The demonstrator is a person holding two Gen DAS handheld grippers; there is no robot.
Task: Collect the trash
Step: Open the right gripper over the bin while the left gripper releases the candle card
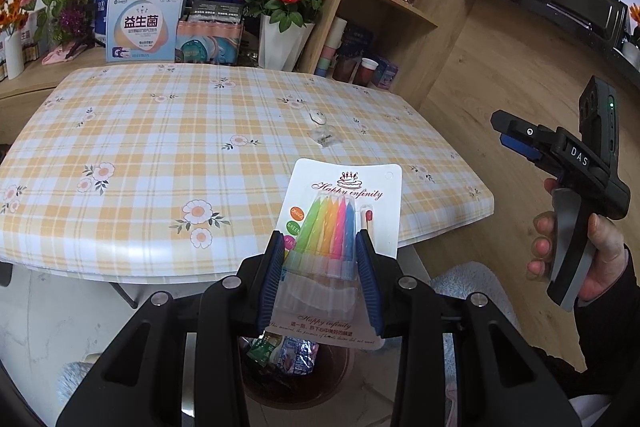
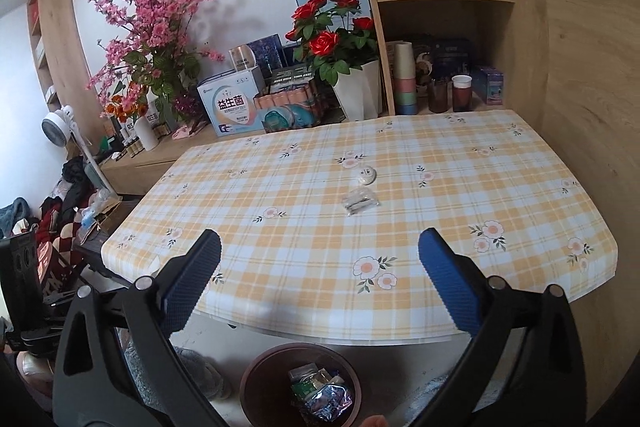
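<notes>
My left gripper (image 1: 320,247) is shut on a candle pack (image 1: 344,211), a white card with coloured birthday candles, held off the table's near edge above the brown bin (image 1: 296,383). The bin holds crumpled wrappers and also shows in the right wrist view (image 2: 256,379). My right gripper (image 2: 320,251) is open and empty over the near table edge; it appears in the left wrist view (image 1: 516,143) at the right. A small white round lid (image 2: 366,175) and a clear plastic packet (image 2: 360,203) lie mid-table, also in the left wrist view (image 1: 318,117) (image 1: 326,139).
The checked tablecloth table (image 2: 400,267) stands against a low cabinet with boxes, a rose pot (image 2: 340,67) and pink blossoms (image 2: 156,27). A wooden shelf unit (image 2: 440,27) with cups is at the back right. Clutter lies on the floor at the left (image 2: 60,211).
</notes>
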